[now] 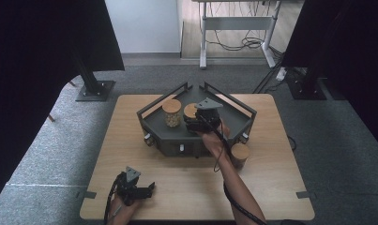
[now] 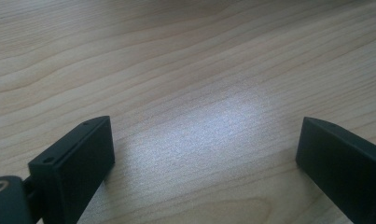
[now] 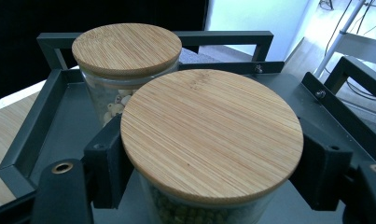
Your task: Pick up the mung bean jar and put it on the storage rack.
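the high view is evenly lit over the desk (image 1: 130,154), while black curtains (image 1: 32,70) darken both upper corners; the picture is soft and a little grainy. in the left tool view a pale sheen of glare lies on the wood grain between the jaws, whose near parts are blurred. the right tool view is sharp on the near bamboo lid (image 3: 211,135); a bright, bluish, washed-out background sits at upper right, and the left is deep black.

Two jars (image 1: 171,112) (image 3: 212,135) stand side by side in the tray (image 1: 154,123); a third (image 1: 239,155) stands outside.
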The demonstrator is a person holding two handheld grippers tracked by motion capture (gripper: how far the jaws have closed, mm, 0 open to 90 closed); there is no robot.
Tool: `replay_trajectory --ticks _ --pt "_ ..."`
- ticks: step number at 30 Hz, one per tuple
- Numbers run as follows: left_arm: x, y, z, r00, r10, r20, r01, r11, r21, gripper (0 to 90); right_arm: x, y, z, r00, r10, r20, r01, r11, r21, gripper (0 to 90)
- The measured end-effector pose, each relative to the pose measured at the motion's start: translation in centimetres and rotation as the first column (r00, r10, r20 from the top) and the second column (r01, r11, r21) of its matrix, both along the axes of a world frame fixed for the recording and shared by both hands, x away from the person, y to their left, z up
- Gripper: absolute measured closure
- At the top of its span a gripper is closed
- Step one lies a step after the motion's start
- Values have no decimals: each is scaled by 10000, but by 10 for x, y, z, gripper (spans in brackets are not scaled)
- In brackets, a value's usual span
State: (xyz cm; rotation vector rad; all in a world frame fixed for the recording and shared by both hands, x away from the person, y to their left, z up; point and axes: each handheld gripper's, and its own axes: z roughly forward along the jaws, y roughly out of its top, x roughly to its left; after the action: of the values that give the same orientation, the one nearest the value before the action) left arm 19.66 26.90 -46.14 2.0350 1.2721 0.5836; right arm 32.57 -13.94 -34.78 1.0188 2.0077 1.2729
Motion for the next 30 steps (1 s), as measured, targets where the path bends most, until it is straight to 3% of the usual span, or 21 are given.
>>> replay_trajectory --ticks 9,15,26,30 --pt "0 0 0 10000 -32 -13 32 10000 8 40 -3 4 -8 9998 -121 183 124 9997 -204 247" --pt "0 1 0 10000 -36 3 36 10000 -9 39 1 -7 -12 9999 -108 -76 111 9994 314 247" --pt "0 1 0 10000 -57 -4 57 10000 -5 39 -1 -2 -8 9997 -213 -147 215 9997 139 243" --pt "0 1 0 10000 -68 -15 68 10000 -3 40 1 -5 -7 9997 -106 -217 110 9997 210 175"
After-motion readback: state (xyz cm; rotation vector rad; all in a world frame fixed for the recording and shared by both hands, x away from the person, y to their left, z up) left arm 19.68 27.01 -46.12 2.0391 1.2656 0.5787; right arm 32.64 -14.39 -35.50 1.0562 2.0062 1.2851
